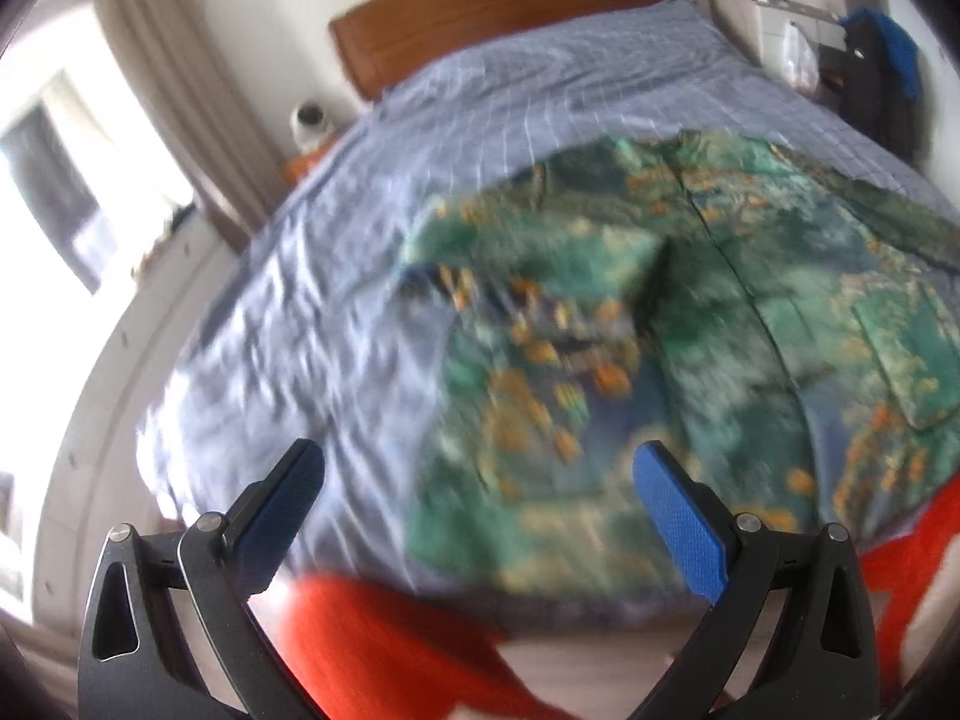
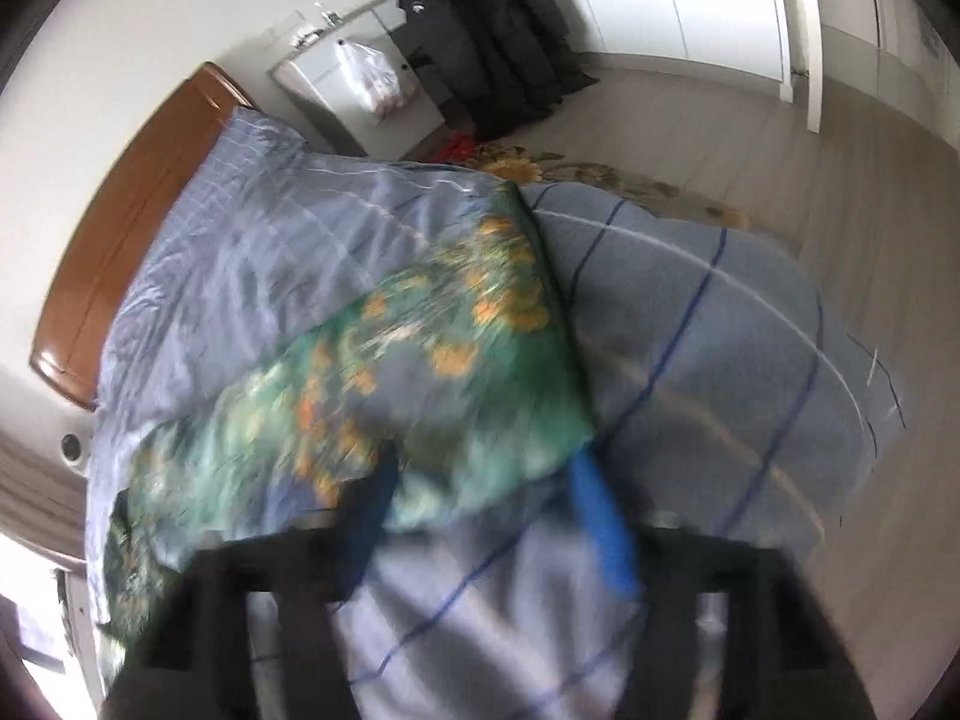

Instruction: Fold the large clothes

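Observation:
A green shirt with orange and blue print (image 1: pixel 690 324) lies spread on the blue checked bed cover (image 1: pixel 336 312), its left sleeve folded inward. My left gripper (image 1: pixel 480 468) is open and empty, above the shirt's near left hem. In the right wrist view the shirt (image 2: pixel 384 396) lies across the bed cover (image 2: pixel 690 324). My right gripper (image 2: pixel 486 480) is open and empty, hovering over the shirt's near corner; the view is blurred by motion.
A wooden headboard (image 1: pixel 504 6) stands at the far end of the bed. A curtained window (image 1: pixel 90 168) is on the left. Dark clothes hang on a rack (image 2: pixel 486 36) beside a white cabinet (image 2: pixel 354 96). My orange trousers (image 1: pixel 384 648) show below the bed edge.

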A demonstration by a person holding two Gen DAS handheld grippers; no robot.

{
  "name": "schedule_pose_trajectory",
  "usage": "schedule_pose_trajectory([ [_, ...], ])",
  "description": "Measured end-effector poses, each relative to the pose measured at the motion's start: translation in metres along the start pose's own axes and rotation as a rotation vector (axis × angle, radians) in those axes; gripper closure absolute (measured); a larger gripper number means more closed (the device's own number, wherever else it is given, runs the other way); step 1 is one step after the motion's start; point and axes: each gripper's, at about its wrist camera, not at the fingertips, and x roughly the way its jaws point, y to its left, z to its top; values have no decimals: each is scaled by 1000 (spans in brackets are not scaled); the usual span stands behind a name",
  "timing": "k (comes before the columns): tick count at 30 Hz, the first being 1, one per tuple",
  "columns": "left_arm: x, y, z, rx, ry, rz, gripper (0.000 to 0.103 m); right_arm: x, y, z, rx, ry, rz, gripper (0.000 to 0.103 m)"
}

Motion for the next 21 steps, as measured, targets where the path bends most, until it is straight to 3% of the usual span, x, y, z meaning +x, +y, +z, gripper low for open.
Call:
schedule_pose_trajectory([
  [4,35,-24,46,193,-89,-78,0,-47,-1,-35,-1,-27,43,36],
  [7,91,-63,69,336,-24,-179,0,-72,10,-64,-48,-24,104,35],
  [10,146,-106,70,467,23,-142,0,-91,32,-99,-131,-10,143,35],
  [12,181,-128,64,548,50,-47,0,-101,47,-127,-195,3,166,35],
  [14,198,-127,66,522,56,-5,3,-107,60,-148,-246,13,187,35],
  [15,199,-118,70,473,67,-24,21,-112,66,-159,-279,17,200,35],
  [16,202,-104,77,403,103,-74,57,-116,73,-170,-313,18,208,35],
  [17,205,-94,80,361,135,-108,79,-121,82,-181,-358,15,217,35],
  [18,207,-76,85,290,164,-121,90,-124,87,-188,-392,9,222,35],
  [21,188,-4,104,78,119,-144,91,-133,104,-206,-489,-13,226,35],
])
